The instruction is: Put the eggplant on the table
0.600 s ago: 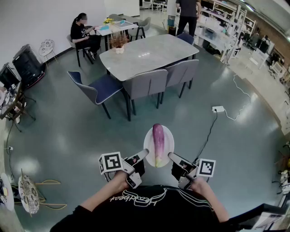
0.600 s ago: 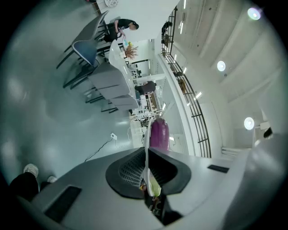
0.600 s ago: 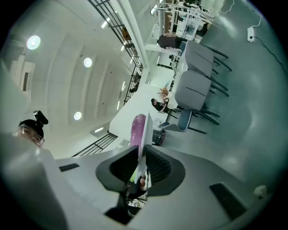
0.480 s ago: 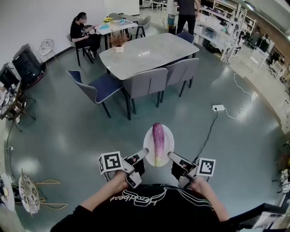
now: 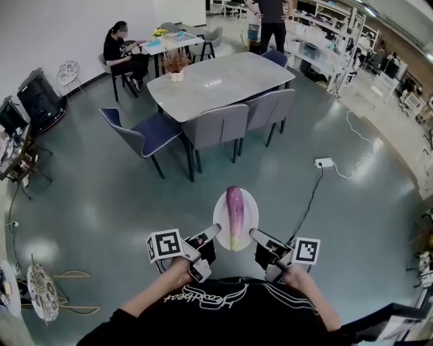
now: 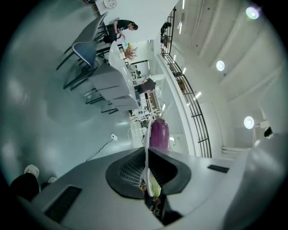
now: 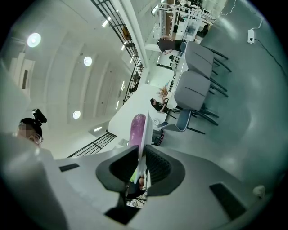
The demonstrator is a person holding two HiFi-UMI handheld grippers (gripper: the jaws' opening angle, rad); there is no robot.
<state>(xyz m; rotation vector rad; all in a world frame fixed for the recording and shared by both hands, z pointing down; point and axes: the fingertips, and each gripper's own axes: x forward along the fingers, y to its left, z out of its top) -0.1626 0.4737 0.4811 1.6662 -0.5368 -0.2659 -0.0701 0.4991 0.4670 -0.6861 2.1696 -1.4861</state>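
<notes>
Almost nothing has moved since the earlier frames. The plate (image 5: pixel 251 203) and both grippers keep the same place in the head view, and only the room has shifted a little. The standing person (image 5: pixel 272 13) behind the table (image 5: pixel 223 78) has also stepped a bit to the side.

You hold the plate from two sides. Your left gripper (image 5: pixel 211 232) is clamped on the left part of the near rim, and your right gripper (image 5: pixel 257 236) is clamped on the right part. In each gripper view the thin white edge of the plate goes between the two pads, and the pads press on it.

The eggplant (image 5: pixel 235 209) lies along the middle of the plate, with its purple end away from you and its pale green end toward you. It is above the floor, well apart from the table. A row of chairs (image 5: pixel 216 128) stands between you and the table.

I judge that the task is only at the carrying step, because the eggplant has not yet reached the table. The next move asks you to go around the chairs and keep the plate level, since the eggplant lies loose and could roll if one side drops.
</notes>
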